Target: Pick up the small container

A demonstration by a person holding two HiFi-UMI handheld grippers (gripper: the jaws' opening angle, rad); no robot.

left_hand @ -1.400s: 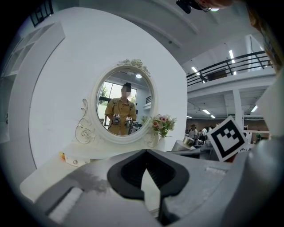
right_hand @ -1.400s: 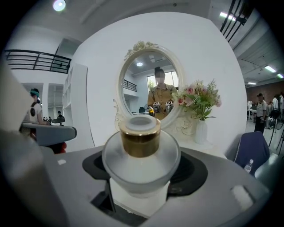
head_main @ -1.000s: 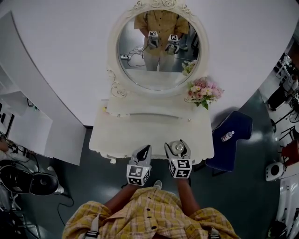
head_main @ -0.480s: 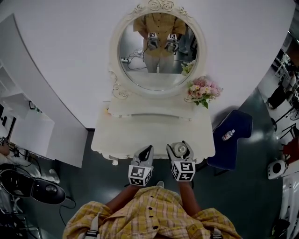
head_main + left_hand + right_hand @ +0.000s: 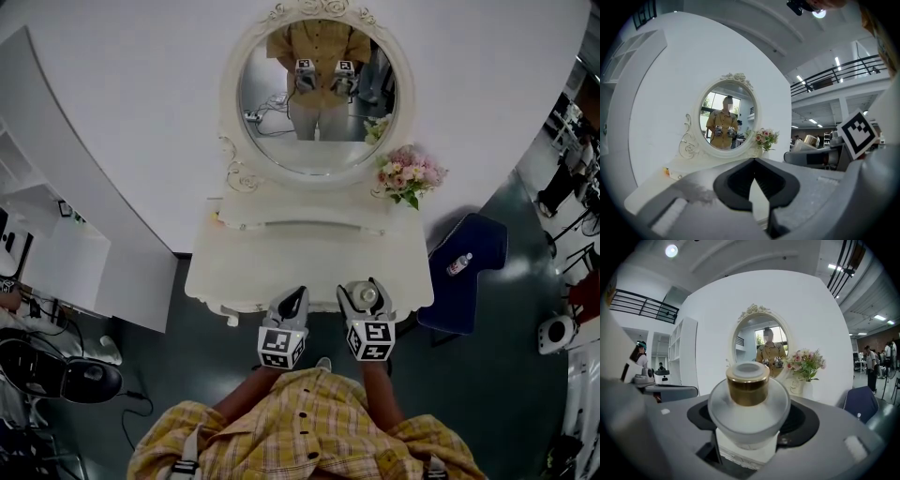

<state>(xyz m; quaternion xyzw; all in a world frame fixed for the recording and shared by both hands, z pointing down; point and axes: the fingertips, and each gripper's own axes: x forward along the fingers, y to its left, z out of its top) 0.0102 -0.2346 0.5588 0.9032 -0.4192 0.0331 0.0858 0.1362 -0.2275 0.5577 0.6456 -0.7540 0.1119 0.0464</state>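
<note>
The small container [image 5: 365,294], a frosted glass jar with a gold collar and a pale lid, sits between the jaws of my right gripper [image 5: 364,298], just over the near edge of the white dressing table [image 5: 309,262]. In the right gripper view the container [image 5: 749,399] fills the middle, upright, with the right gripper [image 5: 750,414] shut on its round body. My left gripper [image 5: 291,305] hangs beside it on the left, shut and with nothing in it. In the left gripper view the left gripper [image 5: 753,163] shows its dark pads meeting at the tips.
An oval mirror [image 5: 319,94] stands at the back of the table and shows the person and both grippers. A vase of pink flowers [image 5: 410,173] is at the back right. A dark blue chair [image 5: 472,246] with a small bottle [image 5: 457,264] stands right of the table.
Hardly anything: both grippers stay at the table's near edge, the container stays in the right one, and the head view has drifted slightly.
</note>
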